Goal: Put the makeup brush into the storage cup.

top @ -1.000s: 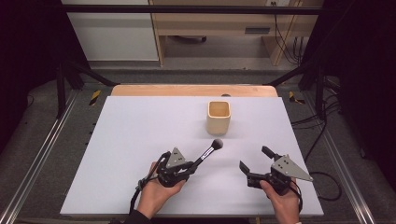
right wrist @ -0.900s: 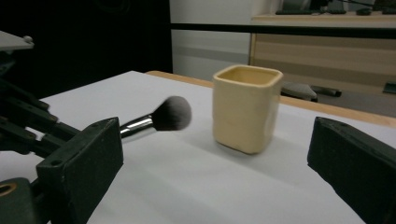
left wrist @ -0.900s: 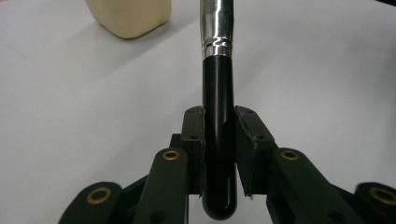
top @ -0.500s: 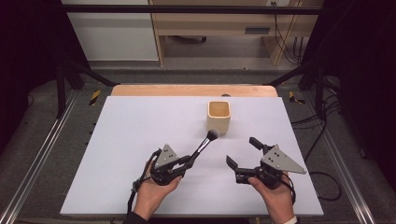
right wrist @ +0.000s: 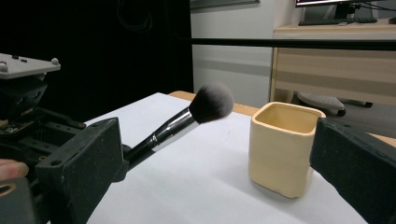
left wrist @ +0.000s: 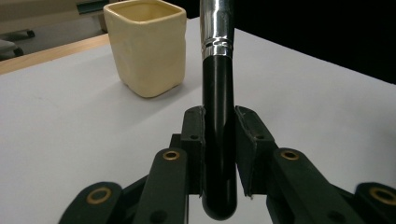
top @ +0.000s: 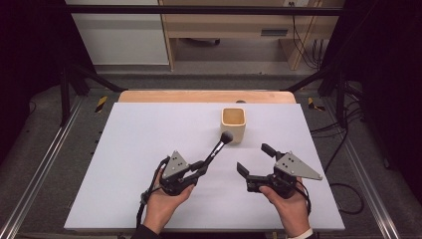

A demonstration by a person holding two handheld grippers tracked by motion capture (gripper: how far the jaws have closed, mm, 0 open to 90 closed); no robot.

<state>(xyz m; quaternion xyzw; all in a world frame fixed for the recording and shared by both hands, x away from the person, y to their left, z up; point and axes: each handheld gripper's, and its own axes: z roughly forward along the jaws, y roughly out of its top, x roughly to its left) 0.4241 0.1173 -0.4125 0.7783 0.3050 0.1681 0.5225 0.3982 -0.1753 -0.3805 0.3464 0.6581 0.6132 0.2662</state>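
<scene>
In the high view, a makeup brush (top: pixel 215 149) is being held by the left gripper (top: pixel 199 169), its jaws clamped on the black handle. The dark bristle head is being pointed up and away toward the cream cup (top: pixel 233 124), which is standing on the white table (top: pixel 124 149) just beyond the tip. The right gripper (top: pixel 254 162) is being held just to the right of the brush with its jaws spread wide and nothing between them.

In the left gripper view, the handle (left wrist: pixel 218 140) is being pinched near its butt end, the chrome ferrule (left wrist: pixel 216 28) rising above the jaws. With so little handle inside the pads, the brush is being left free to pivot or slip if the head knocks the cup's (left wrist: pixel 147 44) rim.

In the right gripper view, the bristle head (right wrist: pixel 211 102) is being kept above and short of the cup (right wrist: pixel 282 147). A low approach is judged likely to push or tip the cup rather than enter it.
</scene>
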